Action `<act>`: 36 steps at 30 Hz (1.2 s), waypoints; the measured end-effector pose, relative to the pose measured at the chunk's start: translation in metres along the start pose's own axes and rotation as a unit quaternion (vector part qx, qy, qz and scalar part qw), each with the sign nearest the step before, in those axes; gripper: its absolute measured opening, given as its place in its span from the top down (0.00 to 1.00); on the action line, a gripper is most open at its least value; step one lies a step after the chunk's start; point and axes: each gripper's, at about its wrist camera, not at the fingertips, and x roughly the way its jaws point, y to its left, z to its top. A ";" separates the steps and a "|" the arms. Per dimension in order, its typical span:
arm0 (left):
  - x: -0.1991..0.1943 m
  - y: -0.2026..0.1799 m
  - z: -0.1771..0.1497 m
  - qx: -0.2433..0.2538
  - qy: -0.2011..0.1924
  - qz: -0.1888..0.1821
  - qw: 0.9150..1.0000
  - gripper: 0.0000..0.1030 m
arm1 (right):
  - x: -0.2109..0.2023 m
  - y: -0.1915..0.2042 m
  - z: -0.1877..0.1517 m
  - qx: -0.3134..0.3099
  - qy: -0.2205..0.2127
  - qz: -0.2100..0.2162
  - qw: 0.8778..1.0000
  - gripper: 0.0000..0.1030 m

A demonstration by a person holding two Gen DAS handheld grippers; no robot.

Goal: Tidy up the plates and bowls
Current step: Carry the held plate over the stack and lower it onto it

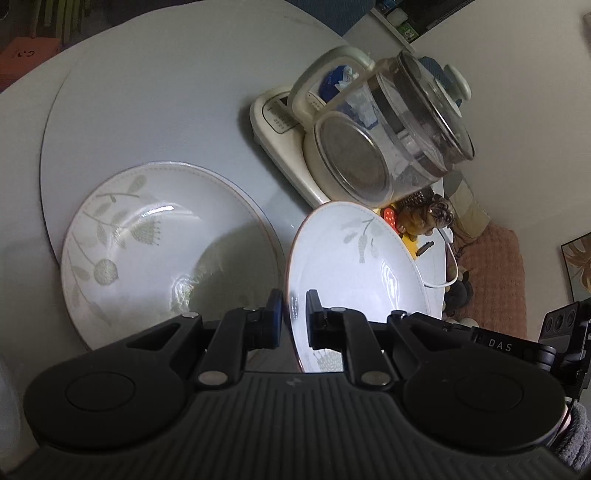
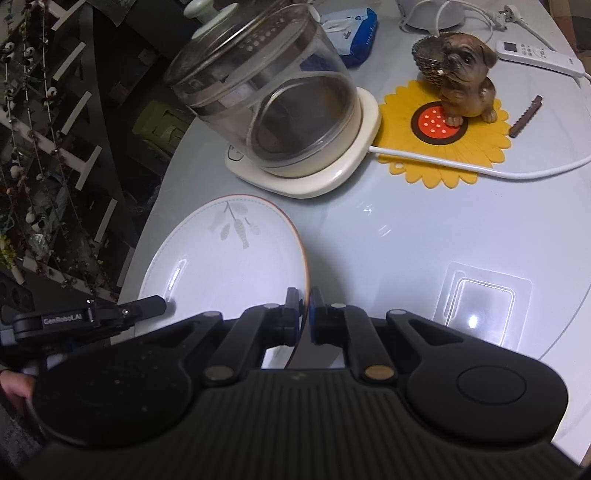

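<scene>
A white plate with a leaf pattern and a red rim (image 1: 354,266) is held tilted above the table; it also shows in the right wrist view (image 2: 229,258). My left gripper (image 1: 295,317) is shut on its near rim. My right gripper (image 2: 306,314) is shut on the plate's right edge. The left gripper's finger (image 2: 147,306) shows at the plate's left side in the right wrist view. A second white plate with a leaf pattern (image 1: 162,251) lies flat on the round turntable (image 1: 147,103), left of the held plate.
A glass kettle (image 2: 266,99) on a cream base (image 2: 317,170) stands just behind the plates. A dog figurine (image 2: 461,81) sits on a yellow sunflower mat (image 2: 443,155). A white cable (image 2: 480,168), a remote (image 2: 535,55) and a blue packet (image 2: 354,33) lie farther back.
</scene>
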 end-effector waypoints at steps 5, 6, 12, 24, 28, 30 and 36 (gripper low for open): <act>-0.020 0.023 0.010 -0.022 -0.025 0.016 0.999 0.86 | 0.022 0.025 0.009 -0.026 0.010 0.018 0.999 0.92; -0.023 0.029 0.011 -0.027 -0.028 0.021 0.999 0.86 | 0.027 0.032 0.010 -0.035 0.011 0.022 0.999 0.92; -0.037 0.068 0.017 -0.059 -0.035 0.051 0.996 0.86 | 0.065 0.065 0.012 -0.076 0.028 0.037 0.996 0.92; -0.031 0.111 0.019 -0.088 -0.028 0.098 0.991 0.86 | 0.114 0.092 0.011 -0.118 0.063 0.038 0.990 0.92; -0.027 0.110 0.021 -0.081 -0.021 0.112 0.990 0.86 | 0.118 0.096 0.010 -0.129 0.066 0.030 0.989 0.91; -0.026 0.109 0.022 -0.075 -0.017 0.119 0.990 0.85 | 0.119 0.099 0.009 -0.137 0.065 0.026 0.988 0.91; -0.017 0.105 0.025 -0.066 -0.008 0.138 0.988 0.85 | 0.124 0.101 0.011 -0.145 0.067 0.016 0.987 0.90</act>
